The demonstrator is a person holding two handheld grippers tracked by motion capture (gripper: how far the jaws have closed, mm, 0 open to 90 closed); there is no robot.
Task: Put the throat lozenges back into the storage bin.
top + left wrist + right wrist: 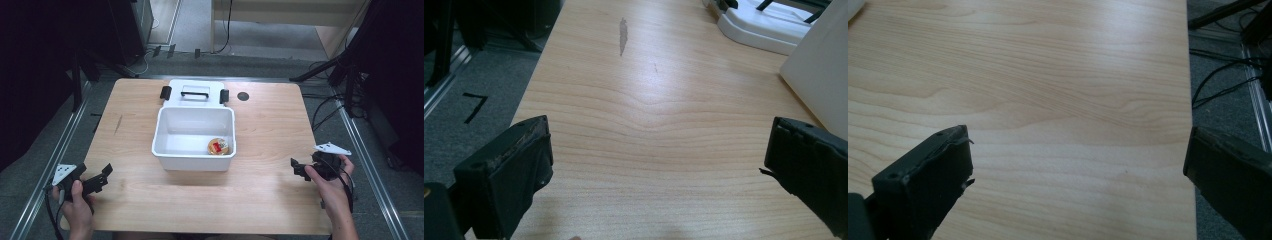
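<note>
A white rectangular bin (194,159) stands open in the middle of the wooden table (270,130). Inside it, at the front right, lies a small round orange-and-red object (218,146). The bin's white lid (195,93) with a black handle and black clips lies flat just behind it. My left gripper (103,175) rests at the table's front left, open, nothing between its jaws. My right gripper (296,166) is held at the front right, open and empty too. In the left gripper view the lid (769,25) and the bin's wall (824,75) sit at the upper right.
A small dark round hole (243,96) marks the table's back right. A grey scuff (622,35) marks the wood at the left. Metal rails run along both table sides, with black stands and cables (330,107) on the floor at the right.
</note>
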